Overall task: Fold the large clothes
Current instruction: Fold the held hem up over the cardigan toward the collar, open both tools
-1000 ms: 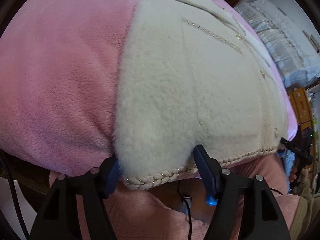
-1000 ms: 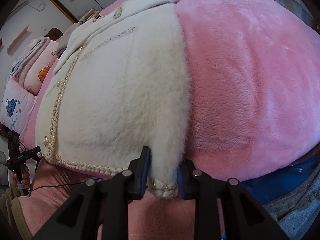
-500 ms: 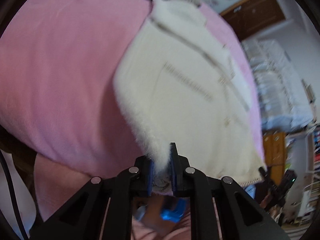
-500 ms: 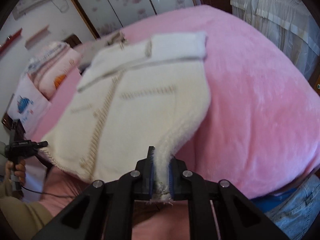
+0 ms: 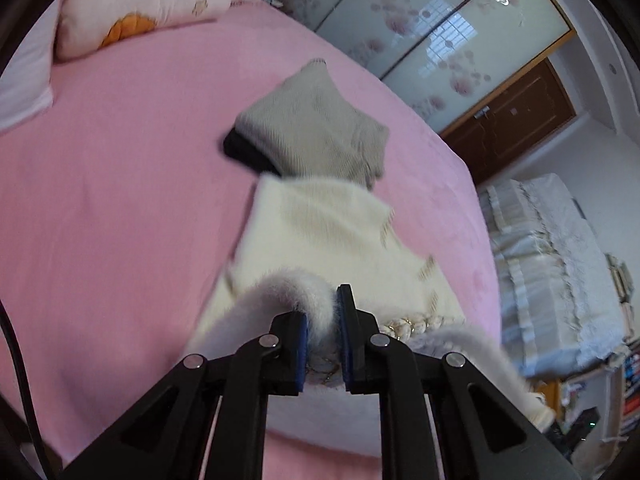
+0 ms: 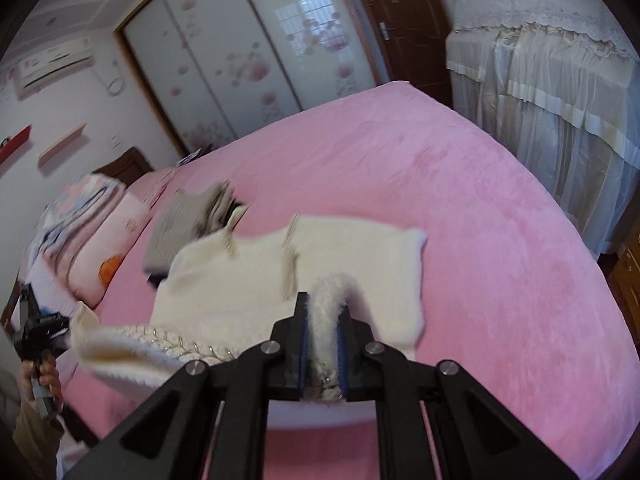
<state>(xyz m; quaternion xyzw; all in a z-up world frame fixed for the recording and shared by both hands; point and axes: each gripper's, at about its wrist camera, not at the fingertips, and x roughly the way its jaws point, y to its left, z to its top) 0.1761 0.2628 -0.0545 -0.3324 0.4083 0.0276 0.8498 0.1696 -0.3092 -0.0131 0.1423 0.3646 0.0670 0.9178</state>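
The cream jacket [image 5: 328, 232] lies on the pink bed [image 5: 120, 200], its braided hem lifted off the cover. The left gripper [image 5: 322, 344] is clamped on one fuzzy hem corner, the right gripper [image 6: 323, 350] on the other, each pinch sitting right between the pads. Beyond the jacket's far end, touching it, rests a folded grey sweater [image 5: 316, 128]. A pillow [image 5: 140, 4] sits farther back.
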